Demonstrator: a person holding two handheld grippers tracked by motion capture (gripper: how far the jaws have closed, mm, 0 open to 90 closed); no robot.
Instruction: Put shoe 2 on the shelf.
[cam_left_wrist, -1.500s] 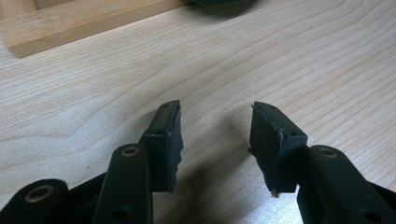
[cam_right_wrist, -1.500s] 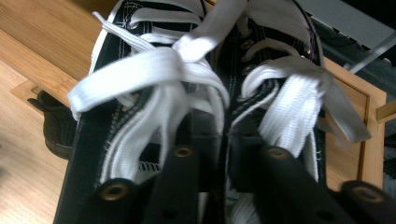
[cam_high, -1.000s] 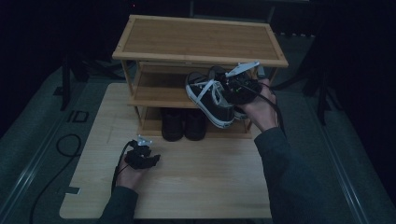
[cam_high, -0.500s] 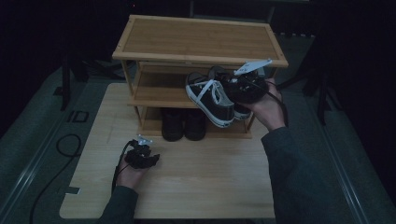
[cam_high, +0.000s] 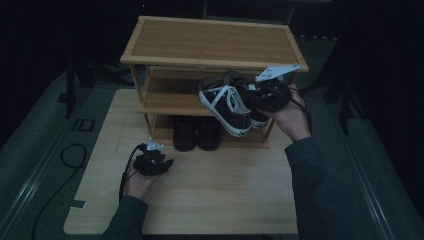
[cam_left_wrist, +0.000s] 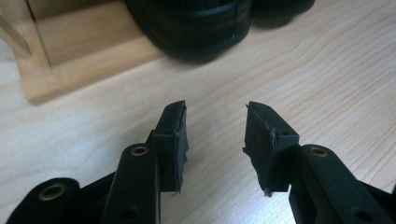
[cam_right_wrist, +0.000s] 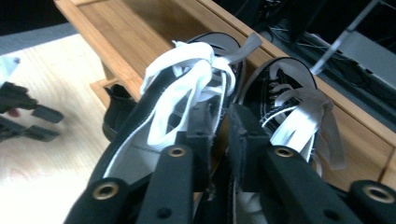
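the right gripper (cam_right_wrist: 219, 123) has just been closing on the inner walls of the two sneakers (cam_high: 235, 102), which rest half-out on the rack's (cam_high: 210, 42) middle shelf. the left gripper (cam_left_wrist: 215, 135), part-open and closing, holds nothing (near the boots (cam_high: 196, 132)). lifting them remains.

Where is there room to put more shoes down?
The rack's top shelf is bare, and so is the middle shelf's left half beside the sneakers. The table in front is free. The bottom shelf's middle is crowded by dark shoes.
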